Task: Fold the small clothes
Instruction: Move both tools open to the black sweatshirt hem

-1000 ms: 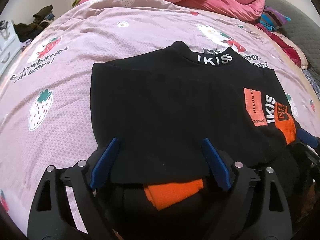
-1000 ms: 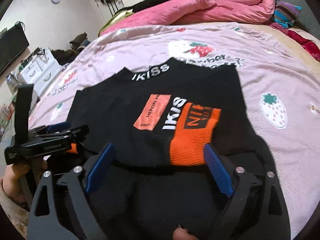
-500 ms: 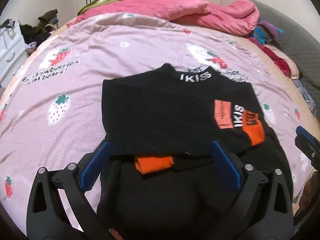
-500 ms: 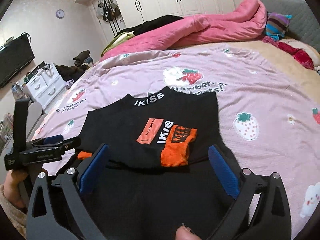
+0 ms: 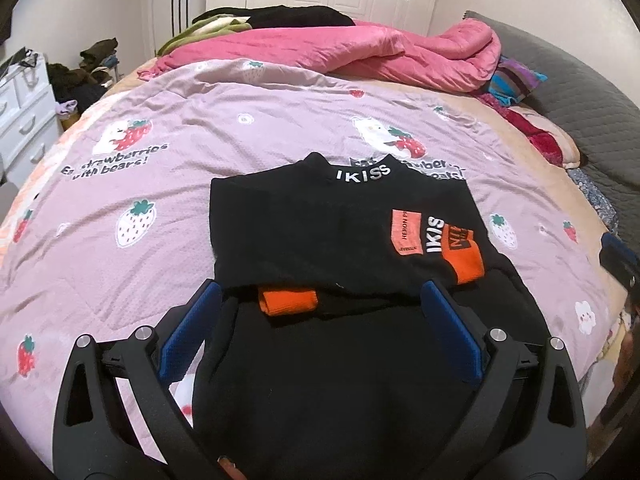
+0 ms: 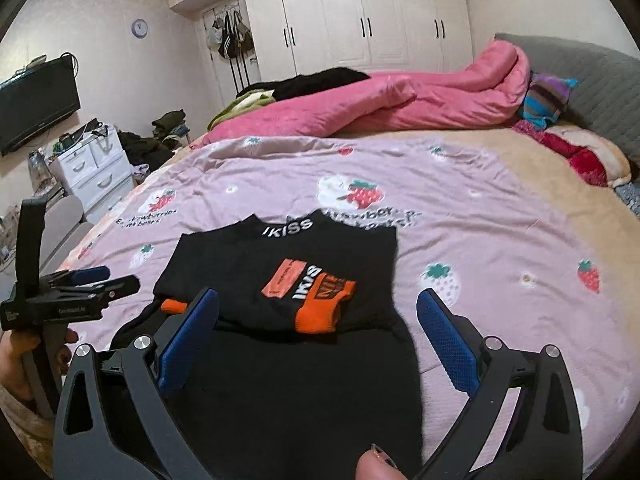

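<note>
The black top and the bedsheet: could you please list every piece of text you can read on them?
"IKISS": collar of the black top.
"IKIS": folded sleeve.
"HERON P…": orange patch, remainder cut off.
Lettering on the orange cuff: unreadable.
"strawberries with bears!": bedsheet.

- One black sweater [image 5: 320, 216] lay on the bed, showing two orange cuffs (one half tucked under).
- Two grippers [image 5: 320, 312] were in view.
- One pink quilt [image 6: 400, 108].
- One wall clock [image 6: 139, 28].
- One television [image 6: 36, 100].
</note>
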The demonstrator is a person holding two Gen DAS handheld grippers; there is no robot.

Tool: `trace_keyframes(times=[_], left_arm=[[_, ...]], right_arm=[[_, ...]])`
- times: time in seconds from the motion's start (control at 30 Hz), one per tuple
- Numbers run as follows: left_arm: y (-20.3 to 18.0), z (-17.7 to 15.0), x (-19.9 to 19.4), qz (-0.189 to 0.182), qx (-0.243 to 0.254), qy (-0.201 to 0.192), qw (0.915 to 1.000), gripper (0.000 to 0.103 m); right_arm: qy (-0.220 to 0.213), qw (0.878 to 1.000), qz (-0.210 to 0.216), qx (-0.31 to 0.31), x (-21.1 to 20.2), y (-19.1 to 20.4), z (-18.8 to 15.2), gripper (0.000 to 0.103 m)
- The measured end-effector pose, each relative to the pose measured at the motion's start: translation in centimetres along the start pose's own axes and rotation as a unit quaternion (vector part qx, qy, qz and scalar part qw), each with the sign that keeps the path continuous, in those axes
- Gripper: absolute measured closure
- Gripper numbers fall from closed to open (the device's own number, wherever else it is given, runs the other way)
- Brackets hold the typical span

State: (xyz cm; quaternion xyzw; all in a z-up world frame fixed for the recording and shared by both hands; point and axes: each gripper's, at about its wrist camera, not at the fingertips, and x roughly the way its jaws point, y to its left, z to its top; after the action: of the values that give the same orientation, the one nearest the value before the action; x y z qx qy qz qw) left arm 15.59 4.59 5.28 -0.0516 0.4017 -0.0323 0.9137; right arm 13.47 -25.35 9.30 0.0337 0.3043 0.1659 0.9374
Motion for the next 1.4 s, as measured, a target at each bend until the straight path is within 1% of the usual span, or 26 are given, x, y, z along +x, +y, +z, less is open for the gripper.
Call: trace_keyframes(times=[0.2,0.4,0.57,0.77,0.93,1.13,1.4], left_arm=[[1.0,-0.9,-1.0,0.008,0.011,-0.004,0.9999,0.009],[2.7,-2.1,-1.6,0.026,0.021,-0.004,0.9994,0.009],[3.9,-3.5,-2.0,0.036,0.024,-0.002,0.9990,0.009],[5.2,-5.6,-1.7,0.041,0.021,0.017,0.9988,0.009],[5.8,-7.0,-1.3,0.043,0.011,0.034,0.9984,0.009],[6.7,-8.9,-0.8,0.045,-0.001,0.057,0.9973,0.009],[7.1,-10.6,-0.6,0.053,-0.003,0.074,0.9959,0.009]], right_arm=[[-0.011,1.000,0.002,0.021,-1.2,-1.0,0.1,0.004],[-0.003,1.000,-0.014,0.027,-1.4,-1.4,-1.1,0.004],[0.016,0.999,-0.013,0.042,-1.1,-1.8,-2.9,0.004],[0.048,0.998,-0.018,0.046,-0.6,-2.1,-5.7,0.004],[0.076,0.995,-0.007,0.058,0.1,-2.5,-7.7,0.004],[0.102,0.993,-0.007,0.050,0.8,-2.4,-9.5,0.004],[0.127,0.991,-0.006,0.054,1.1,-2.8,-11.6,0.004]])
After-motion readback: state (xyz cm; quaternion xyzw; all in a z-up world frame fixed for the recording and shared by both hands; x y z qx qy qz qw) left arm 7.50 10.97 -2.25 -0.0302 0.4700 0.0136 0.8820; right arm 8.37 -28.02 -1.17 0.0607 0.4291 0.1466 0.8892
